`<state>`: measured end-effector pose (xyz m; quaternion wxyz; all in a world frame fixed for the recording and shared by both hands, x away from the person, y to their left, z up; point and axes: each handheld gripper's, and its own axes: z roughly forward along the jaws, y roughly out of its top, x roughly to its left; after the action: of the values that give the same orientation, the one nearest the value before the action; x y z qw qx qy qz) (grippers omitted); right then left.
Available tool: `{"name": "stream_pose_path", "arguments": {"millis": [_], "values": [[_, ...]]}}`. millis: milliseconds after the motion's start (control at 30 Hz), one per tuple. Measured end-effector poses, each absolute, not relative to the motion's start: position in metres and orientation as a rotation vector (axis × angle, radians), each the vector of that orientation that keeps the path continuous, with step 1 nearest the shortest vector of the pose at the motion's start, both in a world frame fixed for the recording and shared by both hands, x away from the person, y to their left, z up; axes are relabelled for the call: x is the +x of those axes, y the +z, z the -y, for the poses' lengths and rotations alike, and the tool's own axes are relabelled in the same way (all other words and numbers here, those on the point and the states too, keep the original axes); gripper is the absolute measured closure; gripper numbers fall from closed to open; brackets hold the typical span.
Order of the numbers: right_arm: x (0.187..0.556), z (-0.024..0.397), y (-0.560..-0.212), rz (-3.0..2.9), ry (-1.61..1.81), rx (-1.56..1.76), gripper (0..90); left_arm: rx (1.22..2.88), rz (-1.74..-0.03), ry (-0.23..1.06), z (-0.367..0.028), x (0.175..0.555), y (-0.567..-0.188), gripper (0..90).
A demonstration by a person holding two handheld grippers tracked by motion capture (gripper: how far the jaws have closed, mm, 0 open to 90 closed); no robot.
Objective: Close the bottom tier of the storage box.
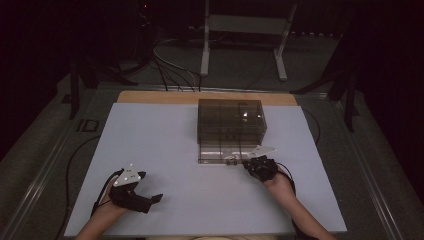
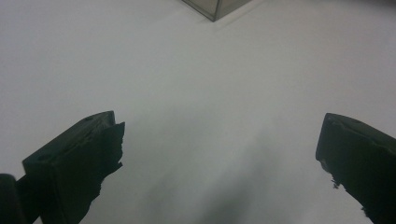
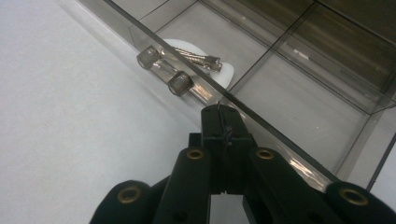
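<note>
A smoky see-through box [image 1: 230, 120] stands at the table's far middle, with its bottom drawer [image 1: 217, 154] pulled out toward me. My right gripper [image 1: 246, 162] is shut, its tips [image 3: 224, 114] resting at the top edge of the drawer's front wall [image 3: 280, 140], just beside the clear bar handle [image 3: 166, 70]. I see nothing between the jaws. Inside the drawer, a twisted metal piece [image 3: 196, 55] lies on a white pad [image 3: 223, 74]. My left gripper [image 1: 150, 186] lies near the front left, open over bare table [image 2: 219, 135].
The white table top [image 1: 160, 135] has free room left of the box, whose corner [image 2: 215, 8] shows far ahead of the left jaws. The drawer has several compartments [image 3: 299, 98]. Beyond the table are cables and a white stand [image 1: 245, 30].
</note>
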<state>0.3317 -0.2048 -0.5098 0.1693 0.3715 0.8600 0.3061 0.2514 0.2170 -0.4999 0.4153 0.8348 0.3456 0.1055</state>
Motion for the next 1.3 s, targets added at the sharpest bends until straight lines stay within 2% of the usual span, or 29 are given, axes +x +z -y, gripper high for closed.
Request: {"name": "stream_pose_path", "arguments": {"millis": [1300], "values": [[0.342,0.209,-0.509,-2.429,0.878,1.08,90.0,2.099,-0.867,0.267,-0.217,0.251,-0.5,0.0]]}}
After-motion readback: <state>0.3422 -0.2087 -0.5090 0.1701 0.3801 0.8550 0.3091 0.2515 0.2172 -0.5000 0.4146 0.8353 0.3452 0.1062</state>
